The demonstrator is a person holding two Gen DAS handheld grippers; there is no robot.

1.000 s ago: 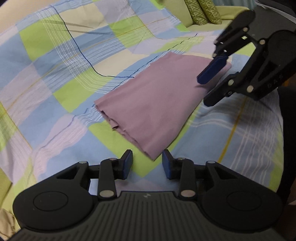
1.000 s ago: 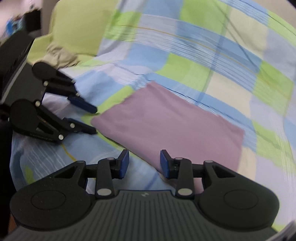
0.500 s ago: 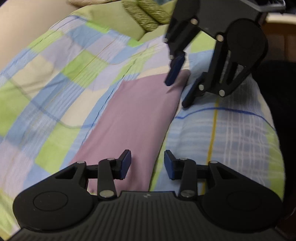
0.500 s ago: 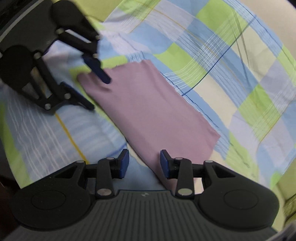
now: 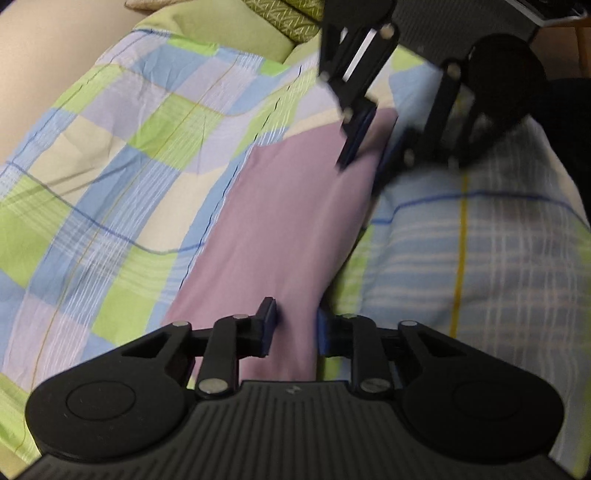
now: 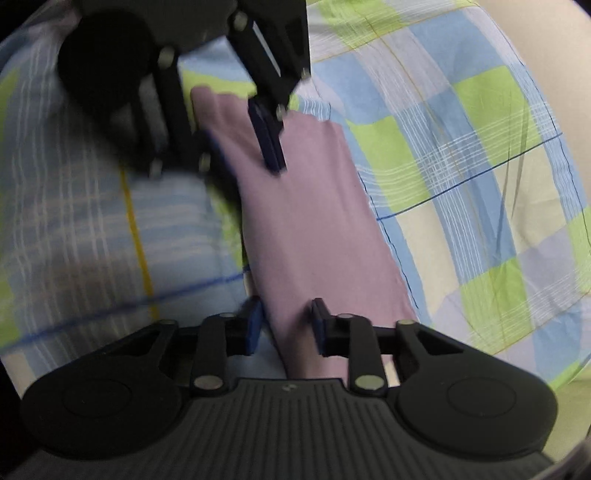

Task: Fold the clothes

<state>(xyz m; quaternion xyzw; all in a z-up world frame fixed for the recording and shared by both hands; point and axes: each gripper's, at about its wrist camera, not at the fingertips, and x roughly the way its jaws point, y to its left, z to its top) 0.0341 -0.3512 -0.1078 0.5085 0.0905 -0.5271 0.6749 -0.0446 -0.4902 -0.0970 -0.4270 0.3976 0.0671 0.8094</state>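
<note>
A folded mauve cloth (image 5: pixel 295 221) lies flat on the plaid bedsheet (image 5: pixel 129 166), stretching away from the camera. My left gripper (image 5: pixel 295 328) is open at the cloth's near end, with the right-hand edge of the cloth between its blue pads. At the far end, the right gripper (image 5: pixel 373 147) is also open over that same edge. In the right wrist view, the cloth (image 6: pixel 306 221) runs from my right gripper (image 6: pixel 285 325), open astride its left edge, up to the left gripper (image 6: pixel 240 147). The frames do not show whether either gripper touches the fabric.
Green patterned pillows (image 5: pixel 288 18) rest at the head of the bed by a beige wall (image 5: pixel 37 55). A person's dark clothing (image 5: pixel 569 129) is at the bed's side. The sheet (image 6: pixel 461 166) extends wide beyond the cloth.
Both grippers have swung round to face each other along the cloth and dropped to its ends. Each now has the cloth's long edge between its fingers. The cloth has not moved.
</note>
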